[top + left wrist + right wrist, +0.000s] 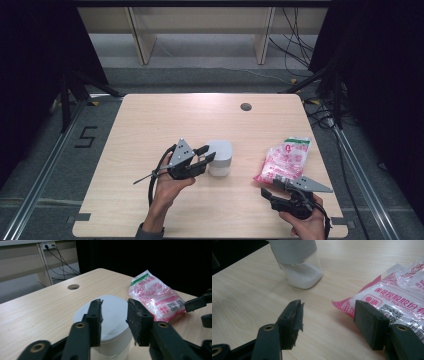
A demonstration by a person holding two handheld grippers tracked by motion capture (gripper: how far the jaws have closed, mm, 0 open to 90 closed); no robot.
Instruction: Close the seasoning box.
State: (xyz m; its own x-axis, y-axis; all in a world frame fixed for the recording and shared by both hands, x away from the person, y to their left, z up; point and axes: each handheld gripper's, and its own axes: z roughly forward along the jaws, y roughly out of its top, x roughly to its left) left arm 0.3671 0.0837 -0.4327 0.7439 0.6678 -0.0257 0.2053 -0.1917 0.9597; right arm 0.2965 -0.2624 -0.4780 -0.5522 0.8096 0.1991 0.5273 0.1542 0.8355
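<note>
**Two open grippers at a jar and a bag**

Two things lie on the wooden table (150, 120): a clear jar (220, 157) with a grey lid, near the middle, and a pink-and-white plastic bag (283, 160) toward the right edge. The two are well apart. A round hole (245, 106) sits in the tabletop near the far edge.

Left gripper (205, 156): held in the person's left hand (172, 187), pointing right at the jar. Jaws released, a clear gap between them. In the left gripper view the jaw tips stand over the near part of the grey lid (106, 315), level with the top of the jar; whether either tip touches the lid cannot be told. In the high view the tips reach the jar's left side.

Right gripper (267, 192): held in the right hand (307, 225) at the near right corner, just in front of the bag. Jaws spread wide, nothing between them. In the right gripper view (328, 325) the right-hand jaw lies over the bag's near corner (387, 300); contact cannot be told. The left-hand jaw is over bare wood.

Jar contents: white powder or grains (302, 277) fill the lower part, seen through the clear wall. The jar stands upright.

Bag: lies flat, printed with red characters and a square code.
</note>
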